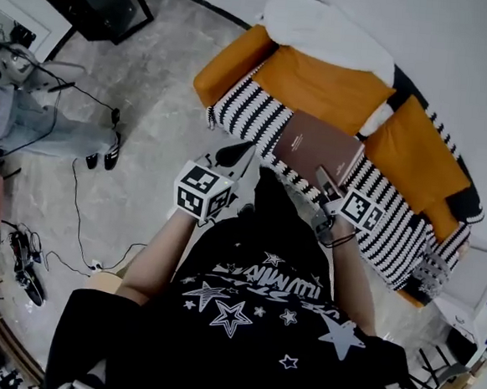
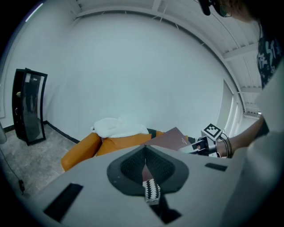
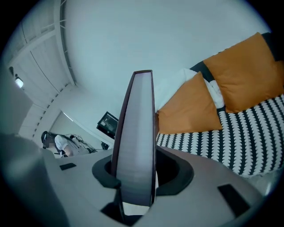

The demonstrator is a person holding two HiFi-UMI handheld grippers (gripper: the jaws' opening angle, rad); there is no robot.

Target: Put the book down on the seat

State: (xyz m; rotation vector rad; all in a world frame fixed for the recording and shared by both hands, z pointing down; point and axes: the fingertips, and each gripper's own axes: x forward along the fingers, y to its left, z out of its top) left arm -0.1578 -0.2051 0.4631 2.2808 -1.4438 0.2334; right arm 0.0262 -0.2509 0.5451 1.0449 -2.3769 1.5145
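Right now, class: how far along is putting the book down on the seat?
Done: the dark brown hardcover book is over the black-and-white patterned sofa seat. In hand: the right gripper clamps its edge. Left: lay it flat, release.

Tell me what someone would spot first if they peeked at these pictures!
First comes the big dark brown book, clamped by one edge in the right gripper and held over the sofa. Next is the sofa itself, with its black-and-white patterned seat and bright orange cushions along the back. A white blanket lies bunched on top of the sofa's back.
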